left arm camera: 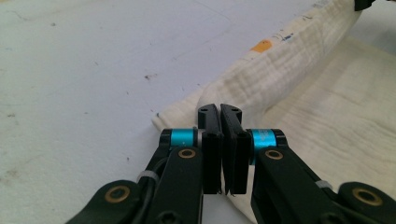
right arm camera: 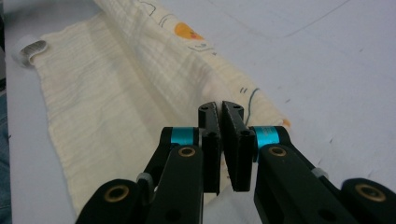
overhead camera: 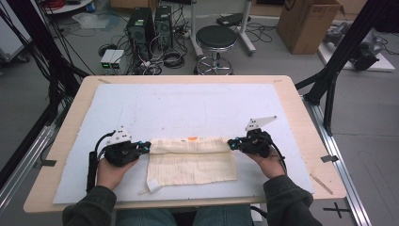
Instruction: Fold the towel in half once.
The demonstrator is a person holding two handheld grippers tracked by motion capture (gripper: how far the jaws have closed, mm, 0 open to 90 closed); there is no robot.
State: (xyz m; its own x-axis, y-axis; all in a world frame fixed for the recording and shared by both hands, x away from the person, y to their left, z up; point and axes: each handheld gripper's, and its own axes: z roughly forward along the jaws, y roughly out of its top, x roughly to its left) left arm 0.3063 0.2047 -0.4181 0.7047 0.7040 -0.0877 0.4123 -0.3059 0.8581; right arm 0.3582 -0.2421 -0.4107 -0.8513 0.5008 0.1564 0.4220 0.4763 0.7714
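1. I have the left gripper (overhead camera: pixel 147 146) pressed together on the left end of the cloth (overhead camera: pixel 193 167), pinching the folded-over edge between its black jaws; in the left gripper view (left arm camera: pixel 219 112) the jaws stand tight together with the cream fabric bunched at their tips.
2. My right gripper (overhead camera: pixel 231 144) pinches the right end of that same fold. In the right gripper view (right arm camera: pixel 220 111) the jaws are closed on the fabric, with only a thin wedge of gap lower down.
3. The cloth lies on the white mat (overhead camera: pixel 179 103) near the front edge of the table (overhead camera: pixel 291 101), roughly centred between the left and right edges.
4. Its far part is turned back toward me into a thick roll stretched between the two grippers, while the lower layer lies flat on the mat.
5. A small orange print (overhead camera: pixel 192 138) shows on top of the roll, about midway along it; it also appears in the left gripper view (left arm camera: pixel 261 45) and the right gripper view (right arm camera: pixel 186 31).
6. A white loop tag (overhead camera: pixel 153 184) sits at the cloth's front left corner, touching the mat.
7. My left hand (overhead camera: pixel 110 172) and right hand (overhead camera: pixel 270 165) hold the grippers low, close over the mat, well apart from each other.
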